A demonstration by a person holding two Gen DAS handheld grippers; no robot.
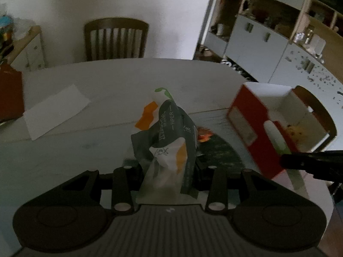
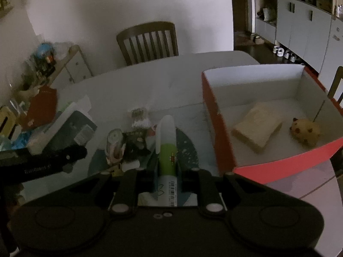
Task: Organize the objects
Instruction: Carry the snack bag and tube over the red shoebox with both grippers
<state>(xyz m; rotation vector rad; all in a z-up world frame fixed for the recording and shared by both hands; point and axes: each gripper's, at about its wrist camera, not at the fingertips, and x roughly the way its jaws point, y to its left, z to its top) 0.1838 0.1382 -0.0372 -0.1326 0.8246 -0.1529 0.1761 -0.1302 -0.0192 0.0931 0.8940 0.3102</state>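
The left gripper (image 1: 166, 171) is clamped on a crumpled tissue pack (image 1: 165, 137), grey-green with white and orange patches, which hangs clear above the middle of the table (image 1: 107, 81); the right gripper (image 2: 166, 171) is pinched tight on a white and green tube (image 2: 165, 141) with a barcode near its base, held above the dark mat (image 2: 186, 147) just beside the near left corner of the red box (image 2: 216, 132). The pack looks light and soft, its film wrapper likely slippery and easily crushed, so a hold across its bunched lower end, as now, should keep it from sliding out, though it will sag and swing. The tube looks stiff, smooth and light; gripped low on its body, it may pivot if knocked on the box wall. Inside the white-lined box lie a pale flat packet (image 2: 257, 128) near the centre and a small yellow plush toy (image 2: 305, 131) toward its right wall, both soft, leaving bare floor along the far edge where, in my judgement, either item could be set down
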